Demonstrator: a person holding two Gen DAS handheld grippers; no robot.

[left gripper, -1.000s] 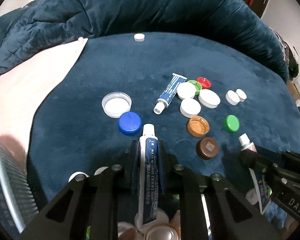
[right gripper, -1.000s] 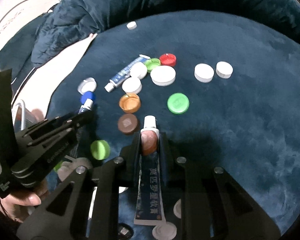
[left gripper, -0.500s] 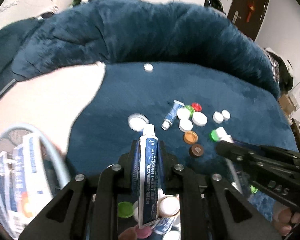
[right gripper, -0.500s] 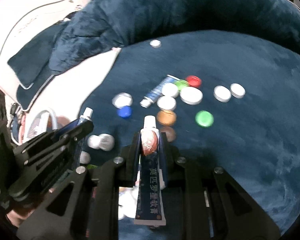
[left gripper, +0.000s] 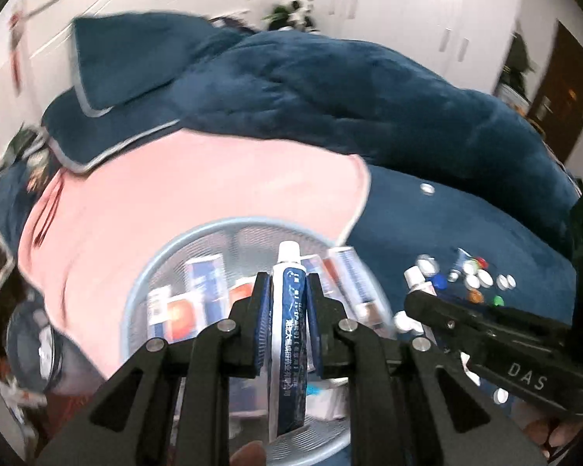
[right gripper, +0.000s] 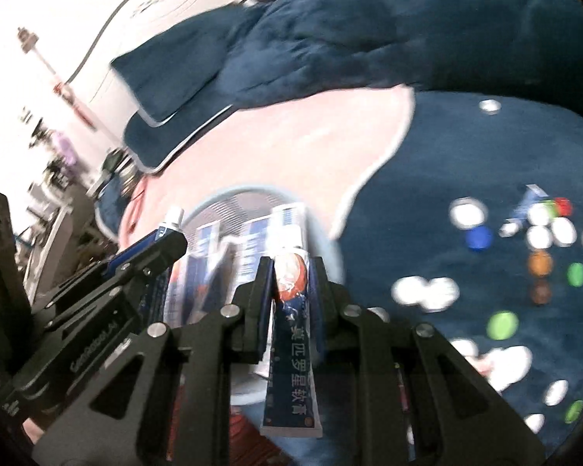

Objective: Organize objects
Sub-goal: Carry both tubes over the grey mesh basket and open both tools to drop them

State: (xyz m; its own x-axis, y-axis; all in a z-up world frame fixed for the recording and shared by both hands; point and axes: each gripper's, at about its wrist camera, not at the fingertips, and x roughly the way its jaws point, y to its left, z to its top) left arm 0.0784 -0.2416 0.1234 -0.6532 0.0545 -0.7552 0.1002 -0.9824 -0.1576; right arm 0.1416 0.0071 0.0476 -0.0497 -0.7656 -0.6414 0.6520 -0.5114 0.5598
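A soft blue tube [left gripper: 289, 334] is pinched in the left gripper [left gripper: 287, 295] at centre frame, above a round wire-mesh basket [left gripper: 175, 248]. The right gripper [right gripper: 291, 283] pinches a flat ointment tube [right gripper: 293, 334]; round plastic caps [right gripper: 540, 233] dot the plush blanket [right gripper: 466, 155].

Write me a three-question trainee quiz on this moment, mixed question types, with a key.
1. True or false: the left gripper is shut on a tube with a white cap.
2. Multiple choice: the round mesh basket below the two grippers holds
A. bottle caps
B. tubes and boxes
C. nothing
3. Fill in: the loose bottle caps lie on the dark ____ blanket.

Key:
1. True. The right gripper likewise grips its own tube with Chinese lettering.
2. B
3. blue
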